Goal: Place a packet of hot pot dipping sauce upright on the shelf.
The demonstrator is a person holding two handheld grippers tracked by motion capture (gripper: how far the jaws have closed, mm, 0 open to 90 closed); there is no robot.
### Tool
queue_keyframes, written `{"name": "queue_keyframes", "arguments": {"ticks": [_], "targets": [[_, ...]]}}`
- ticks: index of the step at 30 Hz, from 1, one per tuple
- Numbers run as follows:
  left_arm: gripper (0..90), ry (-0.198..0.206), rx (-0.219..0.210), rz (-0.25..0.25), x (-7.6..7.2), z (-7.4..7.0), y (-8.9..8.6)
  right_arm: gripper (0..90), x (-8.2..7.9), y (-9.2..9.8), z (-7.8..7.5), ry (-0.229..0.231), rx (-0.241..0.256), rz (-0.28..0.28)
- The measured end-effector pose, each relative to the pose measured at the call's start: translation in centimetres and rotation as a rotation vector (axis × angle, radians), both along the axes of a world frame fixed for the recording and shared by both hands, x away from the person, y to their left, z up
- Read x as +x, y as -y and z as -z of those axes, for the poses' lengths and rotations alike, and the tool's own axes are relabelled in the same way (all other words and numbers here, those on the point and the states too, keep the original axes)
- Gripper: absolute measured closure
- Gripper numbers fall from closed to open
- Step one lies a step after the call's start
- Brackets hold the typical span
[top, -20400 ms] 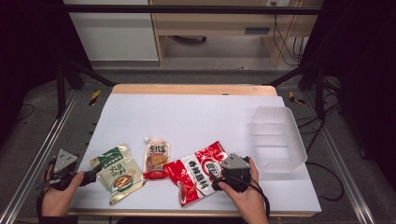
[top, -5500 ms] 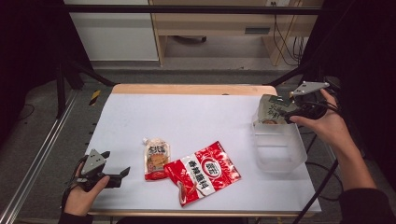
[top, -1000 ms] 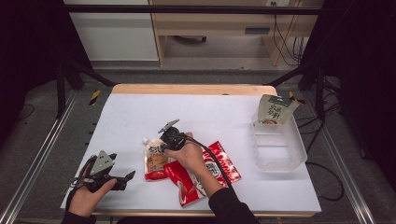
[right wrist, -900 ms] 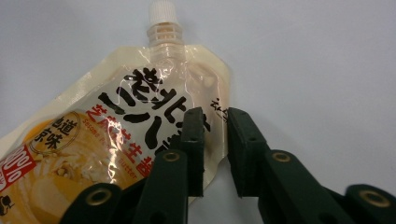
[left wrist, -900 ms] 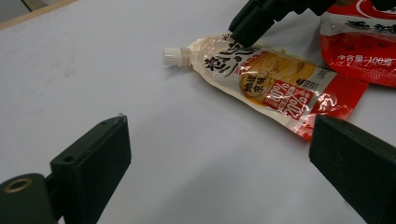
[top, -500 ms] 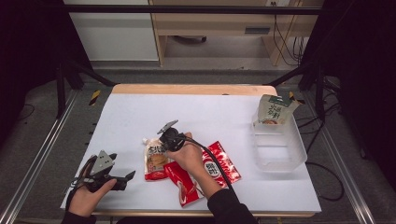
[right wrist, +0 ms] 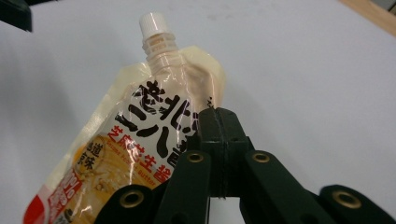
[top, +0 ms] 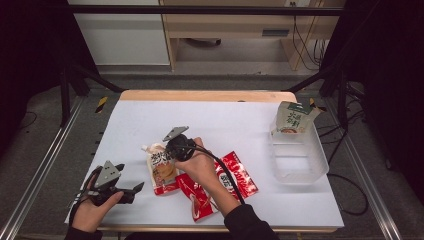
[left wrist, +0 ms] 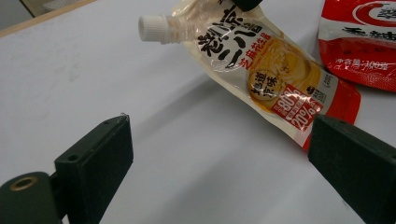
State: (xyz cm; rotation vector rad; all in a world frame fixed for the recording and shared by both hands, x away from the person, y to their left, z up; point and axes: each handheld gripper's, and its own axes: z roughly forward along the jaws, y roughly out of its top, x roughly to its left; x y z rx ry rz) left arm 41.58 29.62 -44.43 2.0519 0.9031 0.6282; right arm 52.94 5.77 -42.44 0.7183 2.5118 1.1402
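A: White surface (top: 240,125), wooden strip along its far edge, dark floor and metal rails around it, cabinet behind. What's on it?

B: Quick list. Spout pouch (top: 161,167), cream and orange with a white cap, front-left of middle. Red packet (top: 235,175) just right of it, partly under my right forearm. Clear bin (top: 299,159) at the right edge, green-and-white pouch (top: 291,117) leaning upright at its far end.

A: Your right tongs?

B: Right tongs (right wrist: 215,140) are pinched tight on the spout pouch (right wrist: 140,140), on its upper right edge just below the cap (right wrist: 154,21). Jaws meet with the film between them. In the high view my right hand (top: 200,162) sits over the pouch's right side, right tongs (top: 172,149) at its top.

A: Pouch lifted or flat?

B: Left gripper view shows the spout pouch (left wrist: 252,70) with its cap end (left wrist: 152,28) raised off the surface and a shadow under it; the red bottom corner is low, near the surface. Can't tell if that corner touches.

A: Left tongs?

B: Left tongs (top: 131,190) are spread wide, nothing between them, near the front-left corner of the surface, well apart from the pouch. Left gripper view: left tongs (left wrist: 219,168), bare white surface (left wrist: 70,74) between the jaws, pouch beyond them, red packet (left wrist: 362,42) at the top right.
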Motion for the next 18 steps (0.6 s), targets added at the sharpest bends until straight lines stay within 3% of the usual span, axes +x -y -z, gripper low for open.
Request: {"name": "queue_keyframes", "arguments": {"ticks": [2,11,18], "targets": [[6.8,-0.016,-0.019,0.006,-0.1,-0.1,0.0,90.0,-0.3,0.0,-0.6,0.016,0.011,-0.009],[6.8,0.020,-0.051,-0.002,-0.3,-1.1,-0.7,90.0,-2.4,0.2,-2.9,0.079,0.038,-0.058],[9.1,0.044,-0.065,0.022,-0.4,-2.7,-0.2,90.0,-4.1,0.5,-3.9,0.122,0.059,-0.093]]}}
